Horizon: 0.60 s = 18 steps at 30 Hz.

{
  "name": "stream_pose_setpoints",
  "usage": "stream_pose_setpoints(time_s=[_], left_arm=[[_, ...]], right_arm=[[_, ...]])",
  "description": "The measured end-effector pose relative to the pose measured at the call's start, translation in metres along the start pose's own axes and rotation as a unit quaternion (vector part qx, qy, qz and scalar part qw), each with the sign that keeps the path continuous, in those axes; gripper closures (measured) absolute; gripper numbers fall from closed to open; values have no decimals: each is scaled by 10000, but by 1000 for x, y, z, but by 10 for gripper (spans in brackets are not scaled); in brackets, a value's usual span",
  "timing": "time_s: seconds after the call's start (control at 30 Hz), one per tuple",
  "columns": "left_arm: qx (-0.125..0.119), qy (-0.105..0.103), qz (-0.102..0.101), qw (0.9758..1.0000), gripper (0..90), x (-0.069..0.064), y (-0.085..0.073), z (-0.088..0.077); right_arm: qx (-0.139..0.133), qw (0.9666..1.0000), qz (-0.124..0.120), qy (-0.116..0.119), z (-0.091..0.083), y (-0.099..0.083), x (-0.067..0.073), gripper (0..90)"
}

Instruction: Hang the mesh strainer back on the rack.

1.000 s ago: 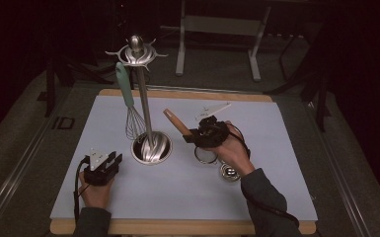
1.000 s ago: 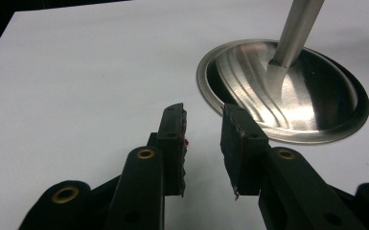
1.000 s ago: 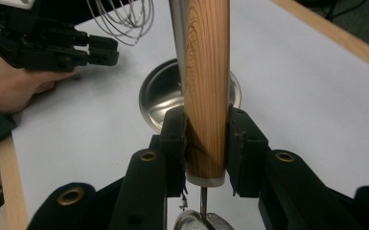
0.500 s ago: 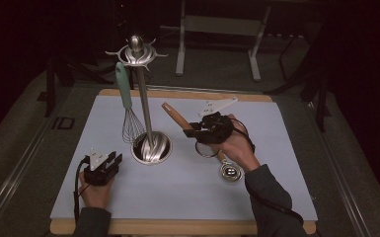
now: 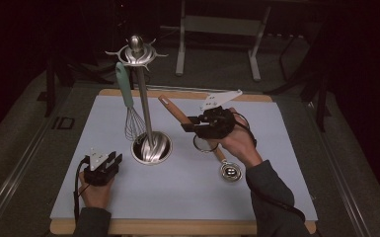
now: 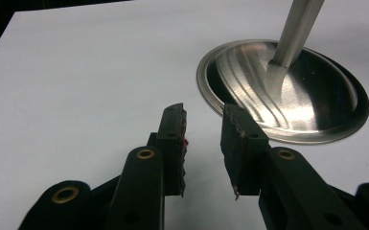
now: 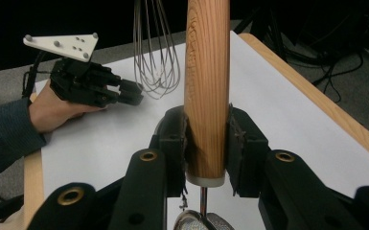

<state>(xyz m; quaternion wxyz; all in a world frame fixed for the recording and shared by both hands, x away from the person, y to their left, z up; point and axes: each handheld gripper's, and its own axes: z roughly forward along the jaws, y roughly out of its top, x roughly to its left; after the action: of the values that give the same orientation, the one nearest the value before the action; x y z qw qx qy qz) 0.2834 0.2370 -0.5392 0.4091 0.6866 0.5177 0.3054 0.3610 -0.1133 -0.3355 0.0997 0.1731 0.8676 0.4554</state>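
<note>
Pinching the wooden handle of a strainer (image 5: pixel 177 114) between both pads, the right tongs (image 7: pixel 206 143) hold it tilted above the counter (image 5: pixel 276 197), handle slanting up toward the stand and its metal bowl low near the person's wrist. The left tongs (image 6: pixel 203 143) rest spread with nothing between them, just beside the round base of the utensil stand (image 5: pixel 145 113), where a whisk (image 5: pixel 131 111) hangs.
</note>
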Motion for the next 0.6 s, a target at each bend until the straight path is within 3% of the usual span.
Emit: stream_pose_setpoints(time_s=[0.6], left_arm=[[-3, -1, 0, 10000, 709, 0, 0, 0]], right_arm=[[-310, 9991, -288, 61, -17, 18, 3, 710]])
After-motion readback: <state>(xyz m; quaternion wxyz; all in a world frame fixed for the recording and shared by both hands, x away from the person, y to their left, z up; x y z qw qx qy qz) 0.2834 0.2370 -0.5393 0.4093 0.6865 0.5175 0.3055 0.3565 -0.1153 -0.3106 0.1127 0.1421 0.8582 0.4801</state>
